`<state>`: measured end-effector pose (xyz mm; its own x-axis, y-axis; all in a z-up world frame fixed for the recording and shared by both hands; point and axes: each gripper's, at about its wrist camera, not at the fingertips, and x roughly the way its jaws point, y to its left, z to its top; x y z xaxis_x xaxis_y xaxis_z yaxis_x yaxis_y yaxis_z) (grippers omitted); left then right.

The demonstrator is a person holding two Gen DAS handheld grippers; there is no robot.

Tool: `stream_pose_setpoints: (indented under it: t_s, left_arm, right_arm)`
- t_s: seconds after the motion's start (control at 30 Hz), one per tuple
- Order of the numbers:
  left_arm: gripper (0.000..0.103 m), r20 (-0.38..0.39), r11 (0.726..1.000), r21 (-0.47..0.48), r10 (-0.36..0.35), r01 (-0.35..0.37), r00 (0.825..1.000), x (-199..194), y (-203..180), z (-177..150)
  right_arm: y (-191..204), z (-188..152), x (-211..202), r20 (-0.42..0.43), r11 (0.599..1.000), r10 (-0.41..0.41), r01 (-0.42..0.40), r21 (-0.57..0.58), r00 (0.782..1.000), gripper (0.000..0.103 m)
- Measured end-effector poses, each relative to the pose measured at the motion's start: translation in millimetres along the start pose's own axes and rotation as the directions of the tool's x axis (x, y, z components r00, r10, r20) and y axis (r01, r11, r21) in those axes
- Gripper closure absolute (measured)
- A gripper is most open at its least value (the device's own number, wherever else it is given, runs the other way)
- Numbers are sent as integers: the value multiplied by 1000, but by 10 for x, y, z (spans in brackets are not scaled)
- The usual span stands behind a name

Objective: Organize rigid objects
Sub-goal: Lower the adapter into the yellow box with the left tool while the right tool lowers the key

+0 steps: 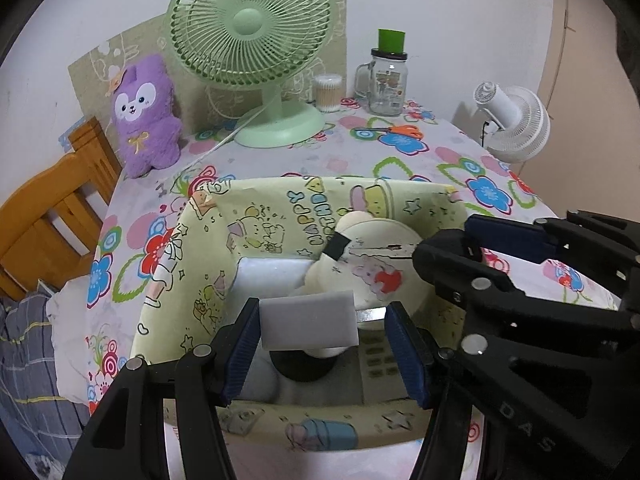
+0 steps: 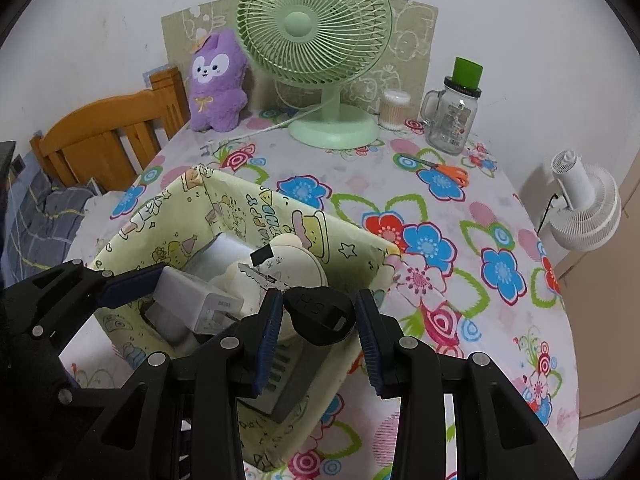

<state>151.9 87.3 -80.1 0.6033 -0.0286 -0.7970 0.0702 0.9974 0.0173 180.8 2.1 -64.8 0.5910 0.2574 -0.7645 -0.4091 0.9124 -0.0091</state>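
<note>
Left claw (image 1: 320, 344) around white charger (image 1: 308, 322)

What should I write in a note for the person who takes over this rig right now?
Left hand-held gripper: shut on a white adapter, above the patterned box.
Right hand-held gripper: shut on a black-headed key, also above the box.
Done: a cream round case and a keypad device lie in the box.
Left: probably release both items into the box; the orange scissors lie out on the table near the jar.
</note>
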Motion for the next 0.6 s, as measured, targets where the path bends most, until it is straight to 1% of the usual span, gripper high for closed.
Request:
stream_pose_setpoints:
  t_s: [0.1,0.2,0.27,0.33,0.5,0.57,0.6]
  left_arm:
    - [39,-3,1000,-5,17,-17,1000,59,40,6]
    - [36,-7,999,-12,41,-41,999,116,80,6]
    - [37,-10,999,-25,46,-46,999,140,115,3]
    - [30,-20,998,-34,46,-46,999,169,144,2]
    - [20,-22,997,-44,62,-63,998,158,174,-10]
    - [18,-16,997,-38,68,-69,998,131,161,-19]
    - [16,-12,997,-35,68,-68,998,117,151,-23]
  right_arm:
    - [21,29,62,-11,1000,5,-5,5,1000,63]
    - [35,41,123,-22,1000,7,-6,12,1000,62]
    - [46,52,159,-26,1000,7,-7,14,1000,62]
    - [64,53,178,-31,1000,9,-9,7,999,62]
    - [77,46,182,-39,1000,21,-21,5,999,60]
    - [74,44,168,-35,1000,16,-16,7,999,53]
    - [70,39,144,-27,1000,17,-17,7,999,51]
